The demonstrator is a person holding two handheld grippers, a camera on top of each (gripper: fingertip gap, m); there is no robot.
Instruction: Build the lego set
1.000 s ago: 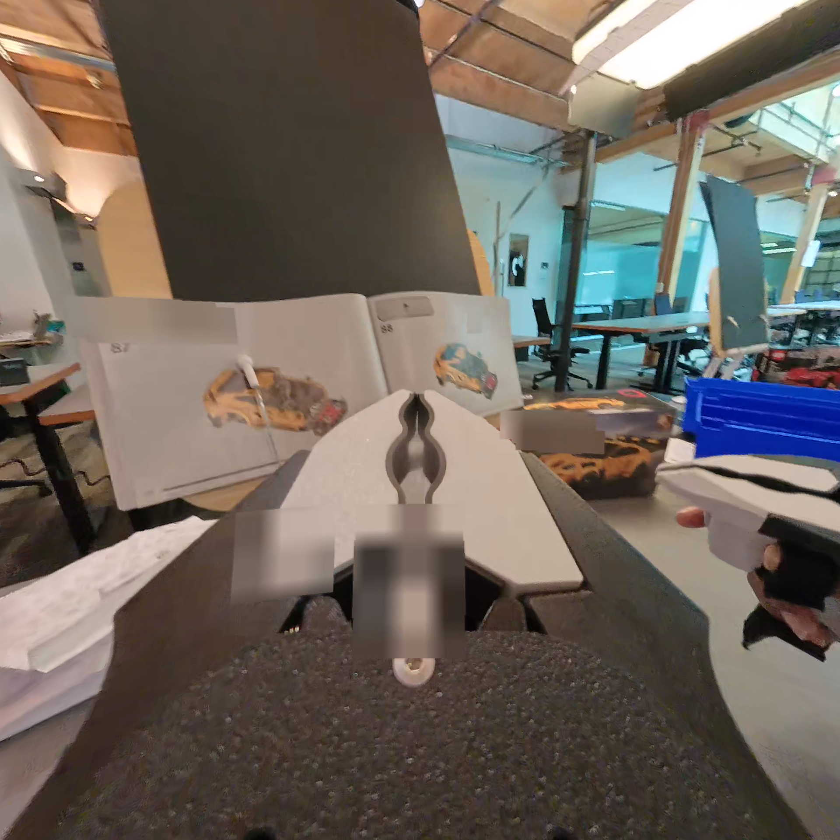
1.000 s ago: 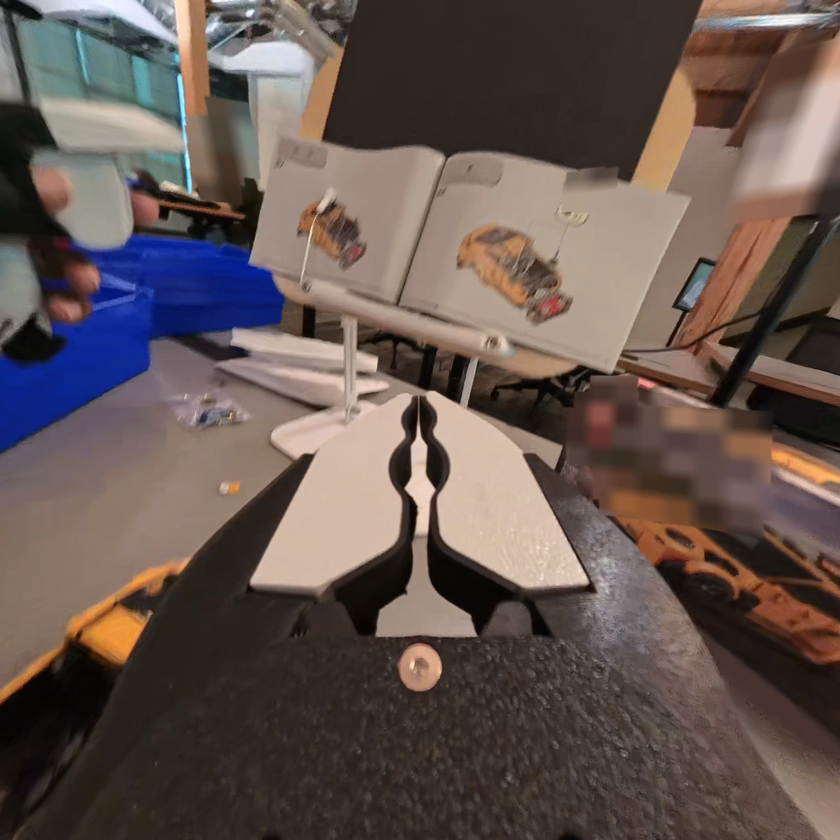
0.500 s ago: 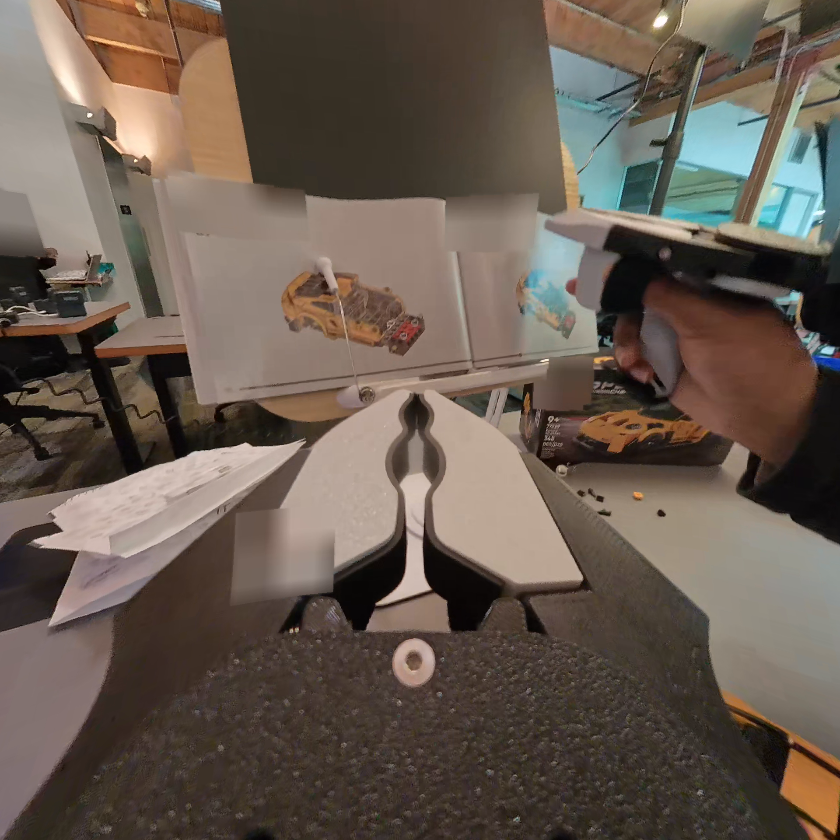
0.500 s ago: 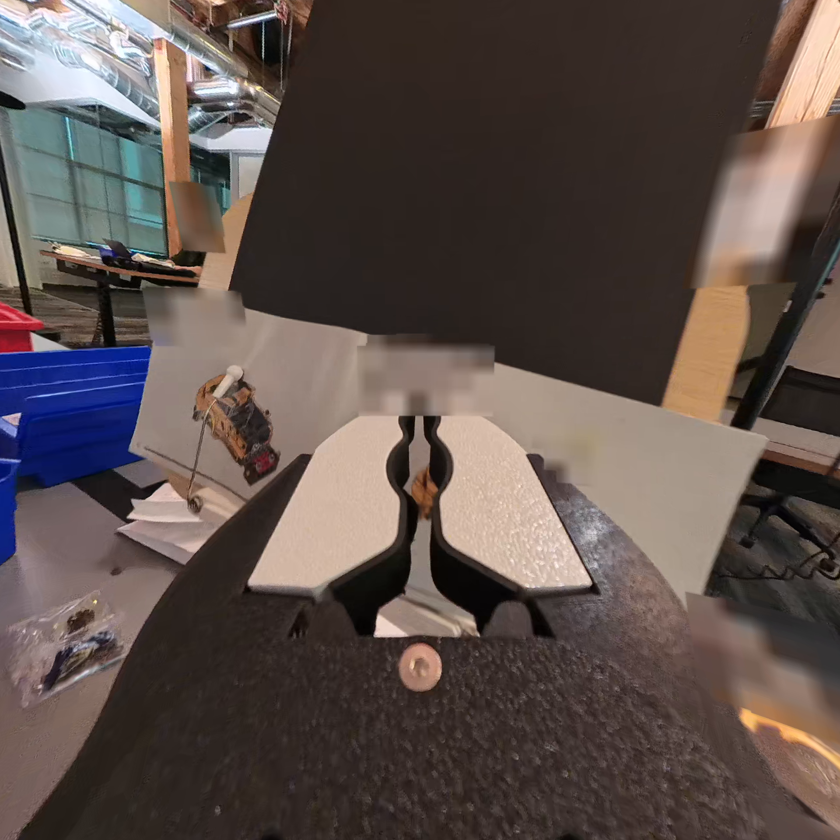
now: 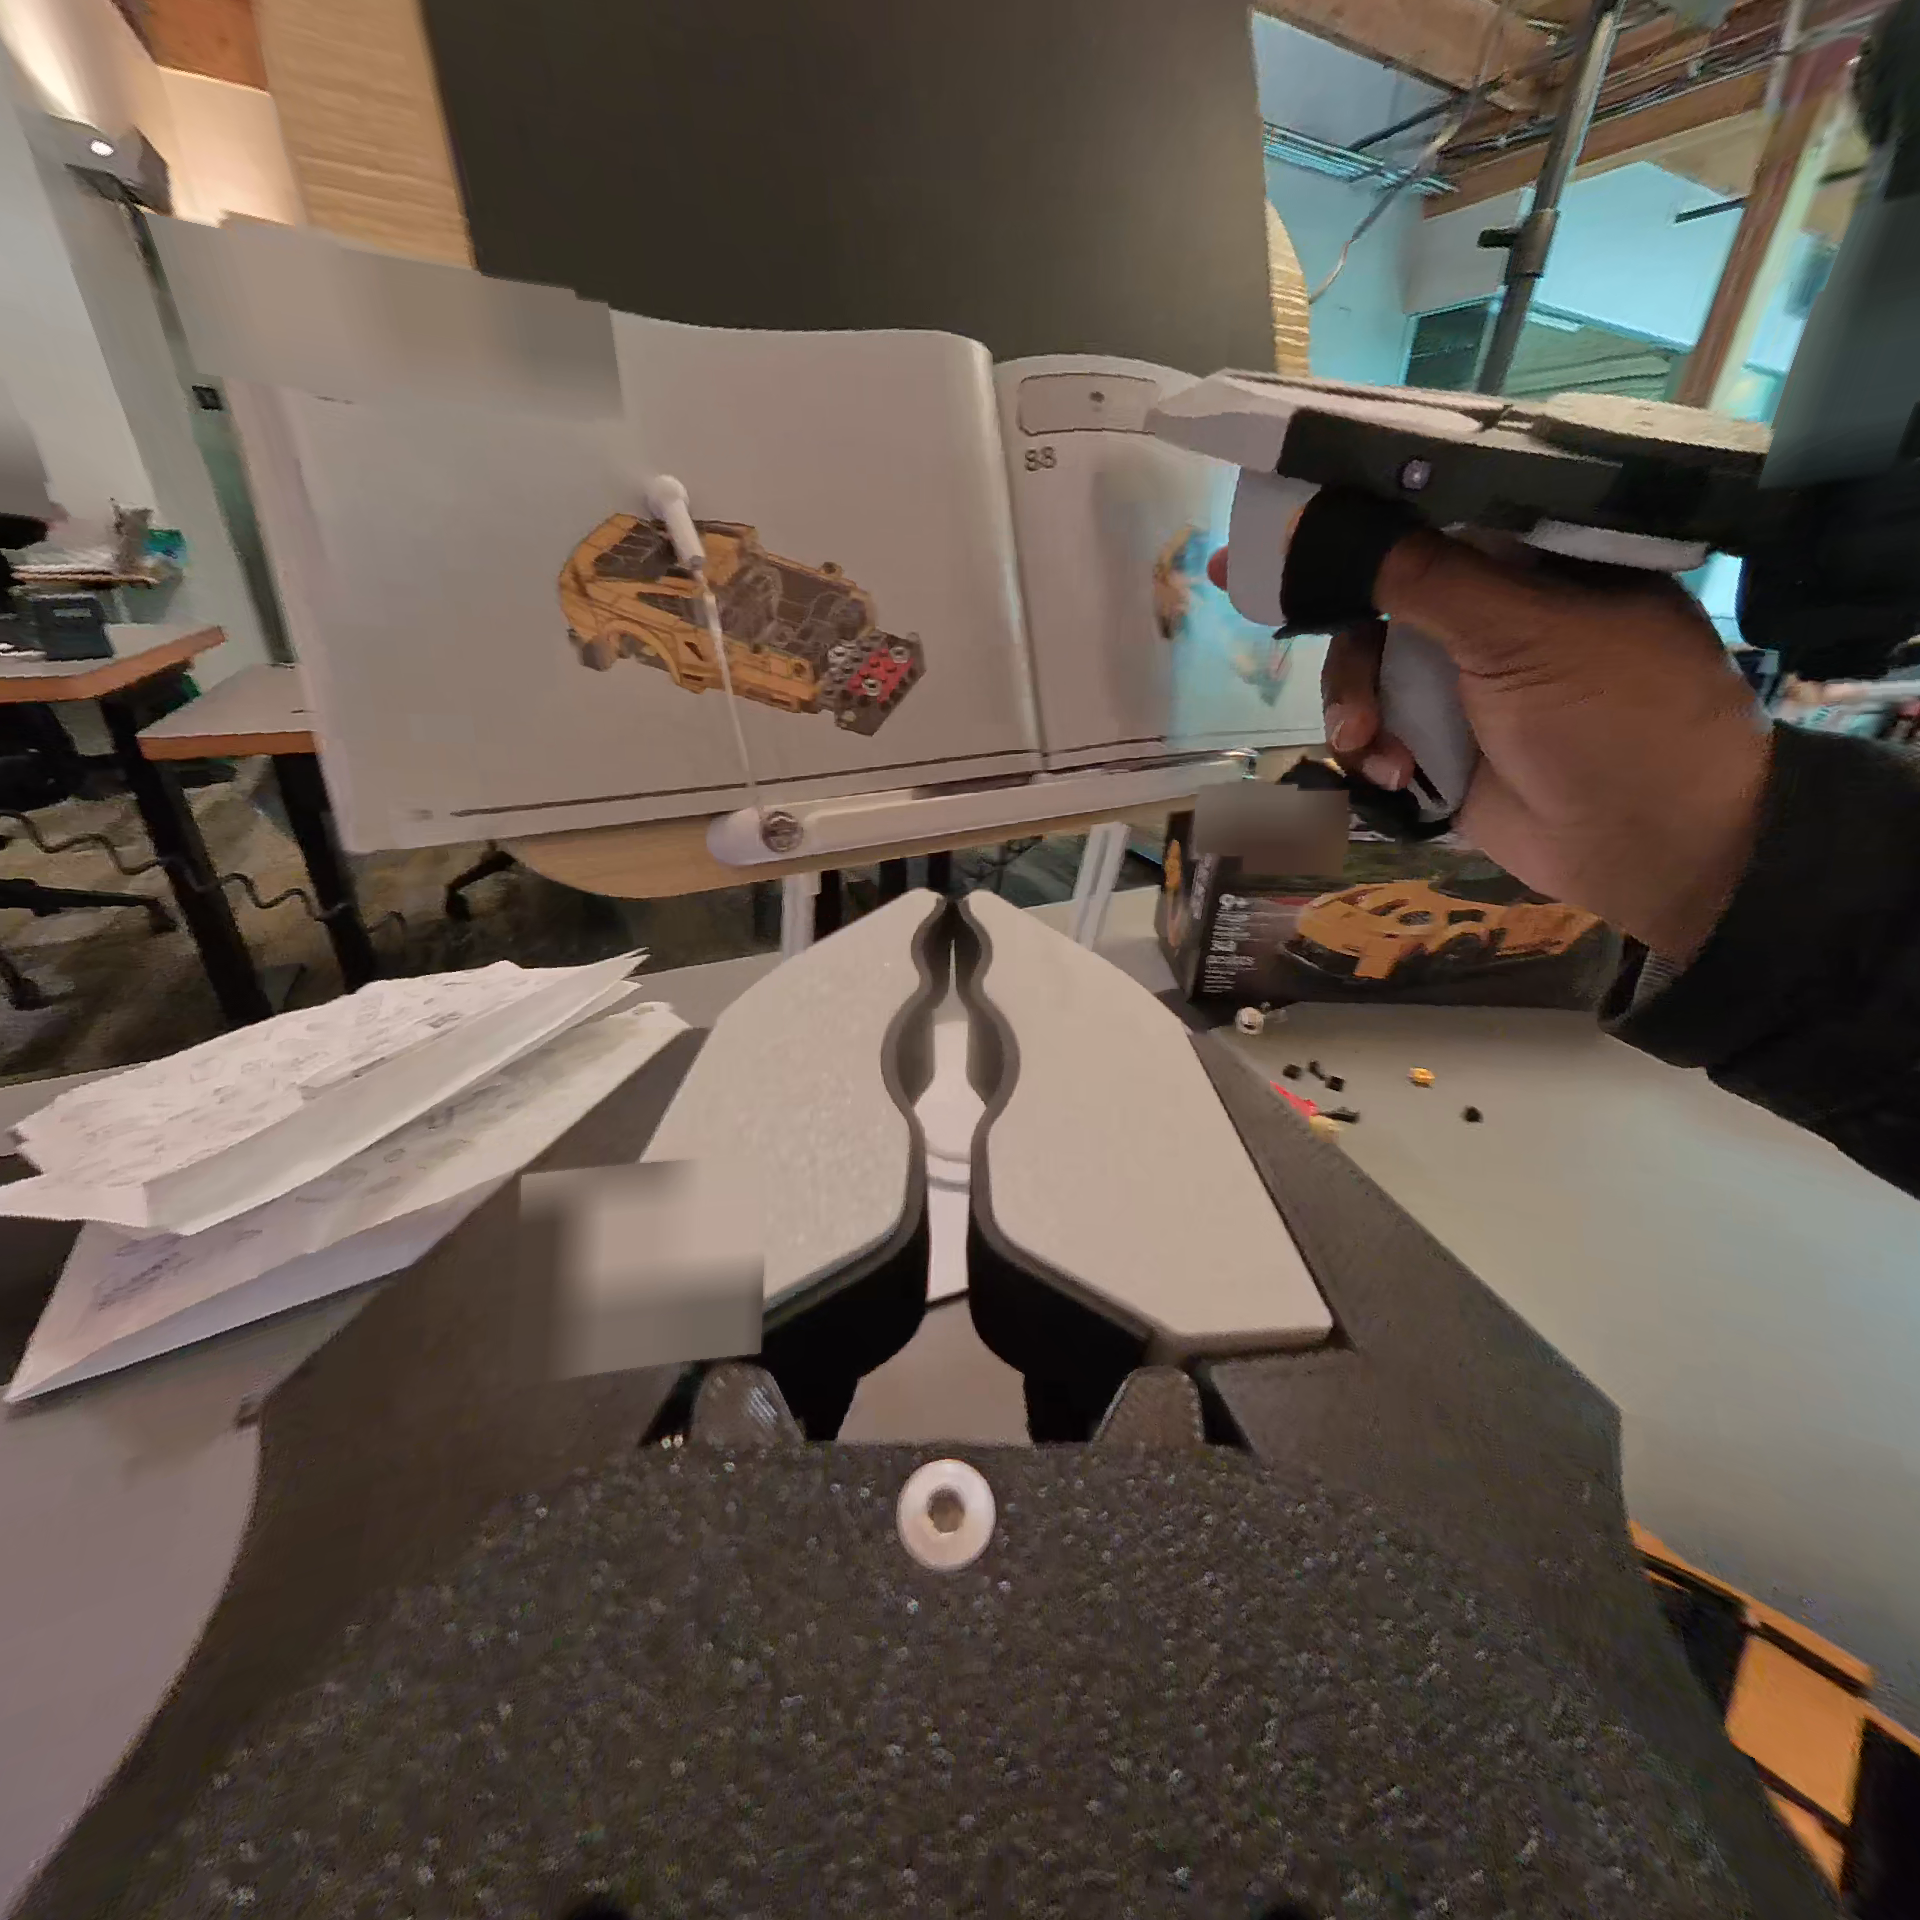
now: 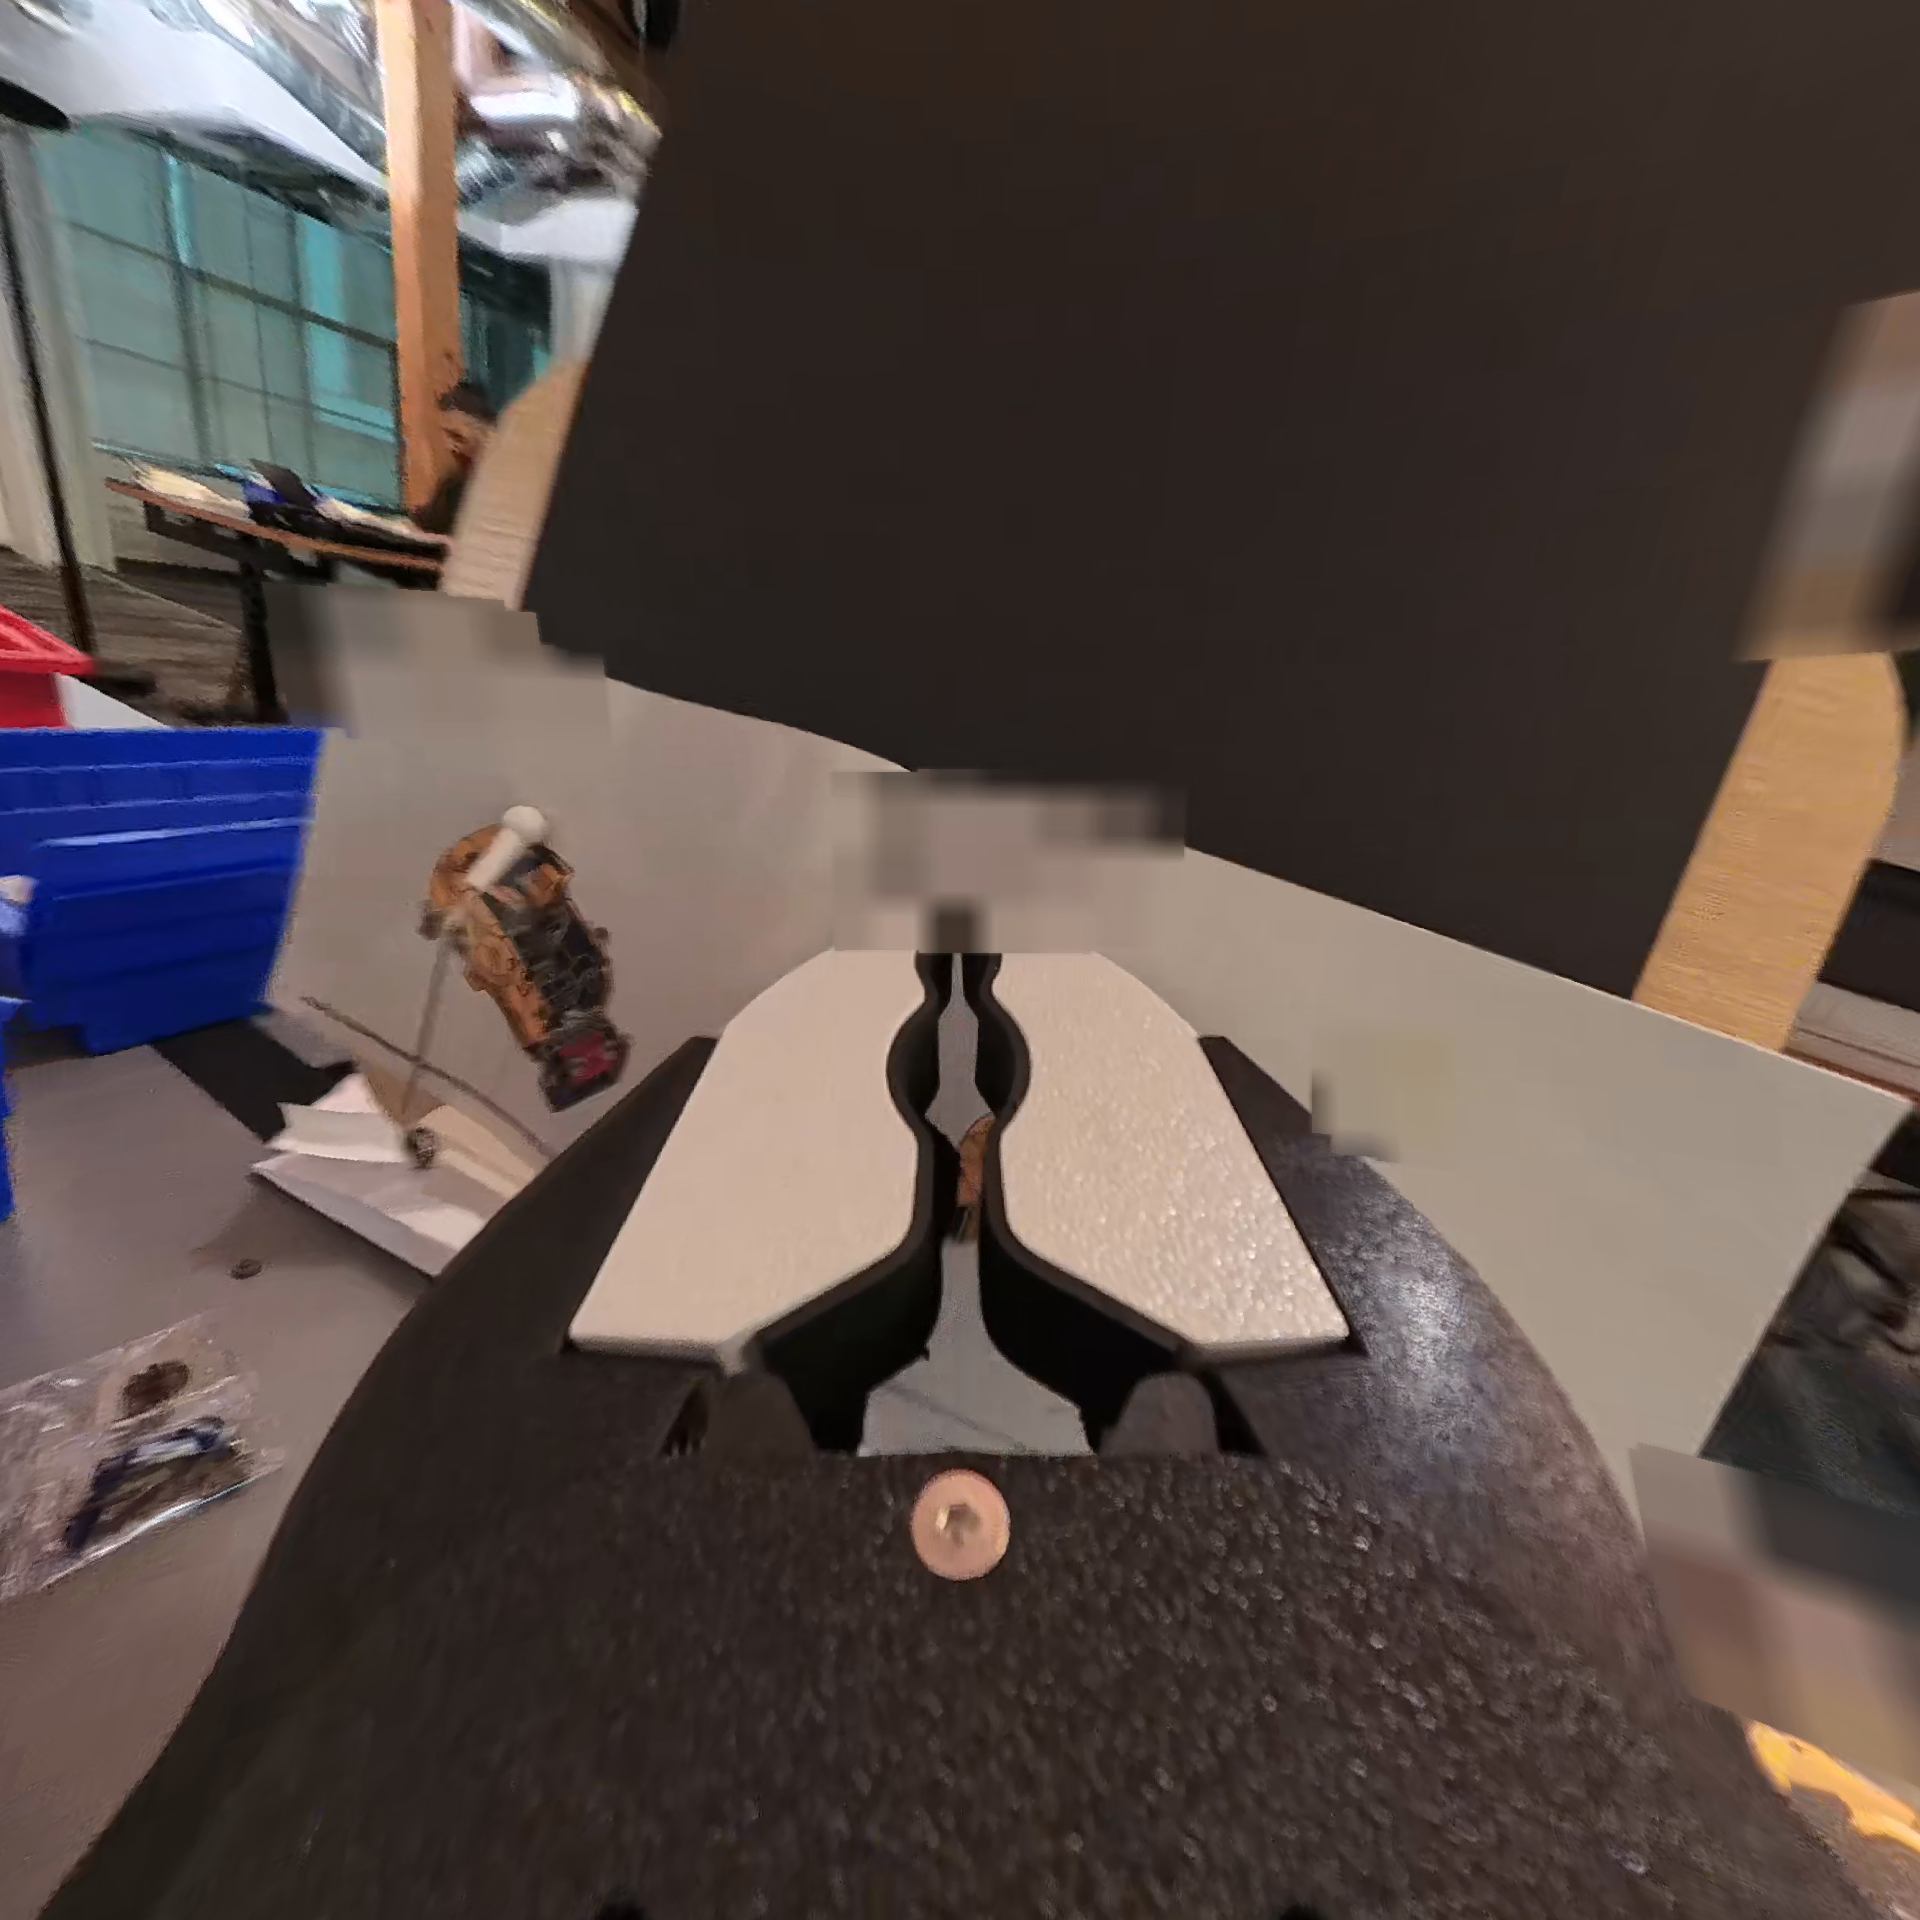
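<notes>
An open instruction booklet [image 5: 665, 582] stands on a white book stand [image 5: 977, 805] at the far side of the grey table [image 5: 1621, 1226], before a dark upright board [image 5: 852, 156]. Left of the stand lies a stack of loose printed sheets [image 5: 291, 1091]. Right of it lies a dark toy-car box [image 5: 1382, 940], with small loose bricks [image 5: 1340, 1091] scattered before it. Stacked blue plastic bins [image 6: 156, 883] sit farther off beside the stand, and a clear bag of parts [image 6: 114, 1444] lies nearer on the table.

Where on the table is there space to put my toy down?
The bare grey table to the right, in front of the toy-car box, past the few tiny scattered pieces. The left side is crowded: a pile of papers covers it. The open book on its stand blocks the back.
</notes>
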